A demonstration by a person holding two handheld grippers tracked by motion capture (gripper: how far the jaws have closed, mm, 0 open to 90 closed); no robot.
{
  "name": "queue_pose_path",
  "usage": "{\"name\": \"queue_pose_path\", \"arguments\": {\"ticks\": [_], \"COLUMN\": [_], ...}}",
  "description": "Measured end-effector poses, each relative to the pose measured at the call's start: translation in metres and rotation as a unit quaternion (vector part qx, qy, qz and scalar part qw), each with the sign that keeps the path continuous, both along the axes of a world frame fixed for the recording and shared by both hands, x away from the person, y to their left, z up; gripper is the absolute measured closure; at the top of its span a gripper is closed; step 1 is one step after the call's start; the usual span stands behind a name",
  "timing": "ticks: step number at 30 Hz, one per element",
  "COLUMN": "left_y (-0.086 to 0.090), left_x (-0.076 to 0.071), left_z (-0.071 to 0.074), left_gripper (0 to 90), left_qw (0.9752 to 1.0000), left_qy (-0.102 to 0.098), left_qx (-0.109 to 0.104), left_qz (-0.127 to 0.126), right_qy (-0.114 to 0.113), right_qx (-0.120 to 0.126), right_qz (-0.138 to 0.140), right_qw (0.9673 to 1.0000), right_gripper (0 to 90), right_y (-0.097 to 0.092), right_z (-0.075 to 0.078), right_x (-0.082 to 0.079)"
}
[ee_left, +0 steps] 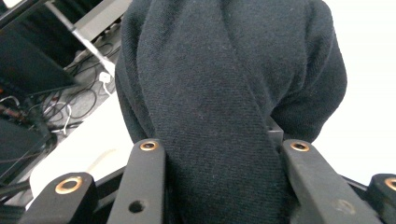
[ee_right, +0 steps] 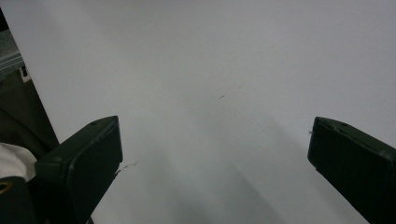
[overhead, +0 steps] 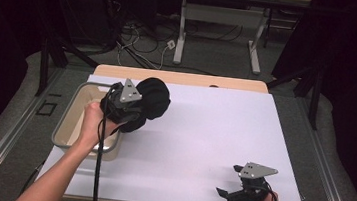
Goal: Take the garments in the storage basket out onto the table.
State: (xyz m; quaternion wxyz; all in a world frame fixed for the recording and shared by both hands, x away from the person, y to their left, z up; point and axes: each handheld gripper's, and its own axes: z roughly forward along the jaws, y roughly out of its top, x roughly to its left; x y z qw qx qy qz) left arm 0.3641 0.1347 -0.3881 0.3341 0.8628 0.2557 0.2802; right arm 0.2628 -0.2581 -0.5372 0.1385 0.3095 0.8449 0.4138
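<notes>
A: What do the left tongs (overhead: 137, 110) have?
B: They're clamped on a black cloth bundle (overhead: 152, 103), bulging toward one o'clock, held above the desk (overhead: 203, 133) beside the tray (overhead: 66, 119) at nine.
A: And the right tongs (overhead: 230, 186)?
B: Wide apart with nothing between them, resting at five o'clock, well apart from the cloth. I'd judge the left hand (overhead: 93, 121) carries it to the bare desk.
</notes>
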Motion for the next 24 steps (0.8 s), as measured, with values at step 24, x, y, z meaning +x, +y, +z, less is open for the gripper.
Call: {"name": "queue_pose_path", "arguments": {"ticks": [24], "left_y": [-0.065], "left_x": [-0.011], "left_z": [-0.035], "left_gripper": [65.9], "left_qw": [0.9945], "left_qy": [0.043], "left_qx": [-0.012], "left_qz": [-0.095], "right_qy": [0.001], "right_qx": [-0.003], "right_qz": [-0.002], "right_qw": [1.0], "right_gripper": [2.7], "right_y": [-0.002], "right_z": [0.0], "right_x": [0.0]}}
